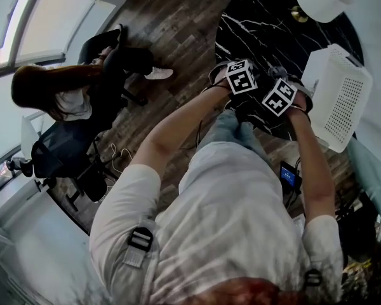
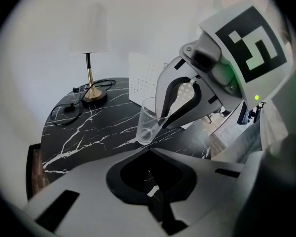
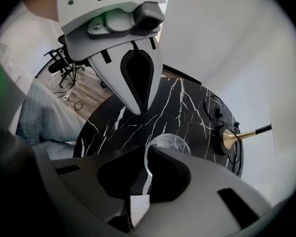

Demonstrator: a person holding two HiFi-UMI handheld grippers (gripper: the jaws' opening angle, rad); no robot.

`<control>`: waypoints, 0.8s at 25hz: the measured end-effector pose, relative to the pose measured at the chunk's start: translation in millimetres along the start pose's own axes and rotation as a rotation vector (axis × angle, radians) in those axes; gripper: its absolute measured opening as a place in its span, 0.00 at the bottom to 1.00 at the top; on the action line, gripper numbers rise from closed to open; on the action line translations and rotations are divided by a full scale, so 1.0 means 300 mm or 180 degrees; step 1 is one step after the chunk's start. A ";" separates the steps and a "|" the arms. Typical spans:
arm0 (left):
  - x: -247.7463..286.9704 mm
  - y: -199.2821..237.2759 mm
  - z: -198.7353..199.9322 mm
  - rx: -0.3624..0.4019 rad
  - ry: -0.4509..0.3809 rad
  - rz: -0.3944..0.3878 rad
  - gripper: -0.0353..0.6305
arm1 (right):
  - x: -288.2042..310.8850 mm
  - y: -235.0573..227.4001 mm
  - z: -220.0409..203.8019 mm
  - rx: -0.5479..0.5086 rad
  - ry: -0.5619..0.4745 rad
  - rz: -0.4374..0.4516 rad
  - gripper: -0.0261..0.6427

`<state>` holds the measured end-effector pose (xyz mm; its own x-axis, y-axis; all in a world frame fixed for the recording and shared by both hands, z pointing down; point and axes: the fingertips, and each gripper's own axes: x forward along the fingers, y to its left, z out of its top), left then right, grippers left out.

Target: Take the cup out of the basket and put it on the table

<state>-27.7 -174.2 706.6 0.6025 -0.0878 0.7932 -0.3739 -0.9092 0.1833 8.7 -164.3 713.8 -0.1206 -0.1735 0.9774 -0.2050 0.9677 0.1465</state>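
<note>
Two grippers above a black marble table (image 2: 84, 132). Right gripper (image 2: 160, 123) pinches the upright cup (image 2: 144, 130) at frame centre; left gripper (image 3: 138, 108) closed, empty.

No word, brand name or number can be read anywhere in these views. The only signs are black-and-white square markers: in the head view, one on the left cube (image 1: 241, 77) of the left gripper (image 2: 151, 191) and one on the right cube (image 1: 279, 96) of the right gripper (image 3: 147, 174). The right cube's marker also shows large and blocky in the left gripper view. A small lit screen (image 1: 287, 175) by the person's leg is too small to read.
</note>
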 end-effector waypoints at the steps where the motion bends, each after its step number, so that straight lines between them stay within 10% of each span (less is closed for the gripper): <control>1: 0.003 0.002 0.000 0.0002 0.0000 -0.0001 0.06 | 0.003 0.001 0.000 0.0004 -0.0003 -0.0001 0.08; 20: 0.015 -0.019 0.015 -0.0005 -0.0051 -0.0039 0.06 | 0.014 0.003 -0.011 -0.0027 -0.0038 -0.0047 0.08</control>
<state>-19.9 -171.2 706.4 0.6182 -0.0833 0.7816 -0.3676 -0.9096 0.1939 11.1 -163.5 718.5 -0.1293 -0.1899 0.9732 -0.1986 0.9666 0.1622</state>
